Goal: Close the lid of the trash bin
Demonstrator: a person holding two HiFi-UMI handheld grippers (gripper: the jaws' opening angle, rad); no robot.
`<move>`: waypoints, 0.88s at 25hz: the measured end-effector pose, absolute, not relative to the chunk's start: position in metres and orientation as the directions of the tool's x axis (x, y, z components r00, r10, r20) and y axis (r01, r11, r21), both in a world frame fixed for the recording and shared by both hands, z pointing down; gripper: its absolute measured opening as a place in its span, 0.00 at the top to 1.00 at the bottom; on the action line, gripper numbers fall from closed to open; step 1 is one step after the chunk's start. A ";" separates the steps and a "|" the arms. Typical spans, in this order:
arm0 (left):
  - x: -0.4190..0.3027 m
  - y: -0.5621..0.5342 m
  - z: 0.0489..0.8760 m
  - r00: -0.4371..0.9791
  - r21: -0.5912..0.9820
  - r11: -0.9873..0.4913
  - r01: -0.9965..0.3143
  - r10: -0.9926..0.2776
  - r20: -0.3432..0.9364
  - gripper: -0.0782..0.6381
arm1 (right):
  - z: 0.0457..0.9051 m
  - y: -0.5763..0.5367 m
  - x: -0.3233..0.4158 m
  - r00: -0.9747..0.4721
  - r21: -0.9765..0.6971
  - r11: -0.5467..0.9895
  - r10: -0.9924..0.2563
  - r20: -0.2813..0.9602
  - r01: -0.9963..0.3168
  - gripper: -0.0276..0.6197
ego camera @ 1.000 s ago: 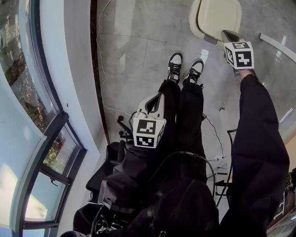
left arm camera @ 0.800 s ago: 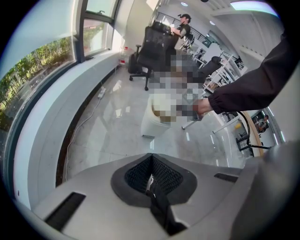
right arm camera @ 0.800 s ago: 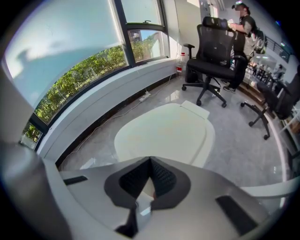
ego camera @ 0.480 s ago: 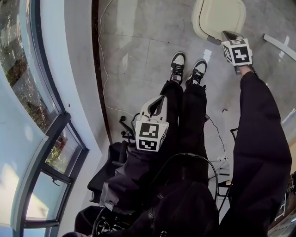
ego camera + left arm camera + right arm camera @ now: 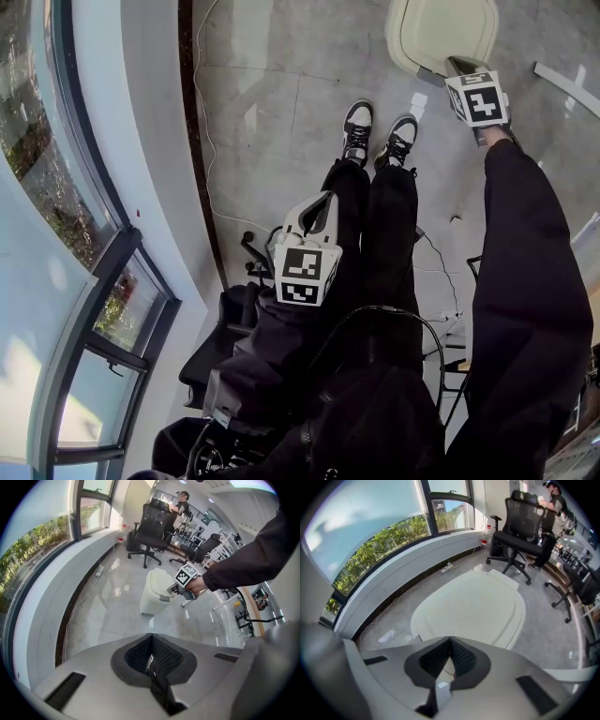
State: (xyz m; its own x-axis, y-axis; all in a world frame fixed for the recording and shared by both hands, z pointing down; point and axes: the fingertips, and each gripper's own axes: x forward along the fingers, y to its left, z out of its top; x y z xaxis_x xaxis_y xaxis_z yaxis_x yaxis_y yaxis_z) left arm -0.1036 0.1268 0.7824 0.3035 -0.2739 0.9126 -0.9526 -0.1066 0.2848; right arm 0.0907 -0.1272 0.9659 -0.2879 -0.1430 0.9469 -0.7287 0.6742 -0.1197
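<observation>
The right hand-held gripper [image 5: 457, 66], jaws pressed together with nothing between them, hovers at the near rim of the cream plastic trash bin [image 5: 441, 33]; I cannot tell whether it touches. The bin's smooth oval lid [image 5: 473, 604] lies flat and shut. The left hand-held gripper [image 5: 322, 199], jaws likewise pressed together and empty, hangs by the person's dark trouser legs [image 5: 375, 244]. The bin stands on the glossy grey tiled floor [image 5: 272, 112], apart from the curved window wall [image 5: 141, 141]; the head view's top edge cuts it off. A black office chair [image 5: 520, 522] stands beyond.
</observation>
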 end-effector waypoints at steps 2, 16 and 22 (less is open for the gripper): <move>-0.103 0.125 0.782 0.304 0.285 -0.108 -0.952 -0.273 0.913 0.89 | 0.967 -0.127 0.091 -0.286 -0.121 0.680 -0.135 0.949 -0.723 0.95; -0.106 0.121 0.782 0.305 0.287 -0.106 -0.952 -0.273 0.912 0.89 | 0.968 -0.128 0.090 -0.298 -0.136 0.672 -0.131 0.945 -0.728 0.95; -0.105 0.117 0.777 0.303 0.279 -0.122 -0.952 -0.287 0.909 0.89 | 0.956 -0.126 0.090 -0.304 -0.126 0.672 -0.155 0.940 -0.730 0.95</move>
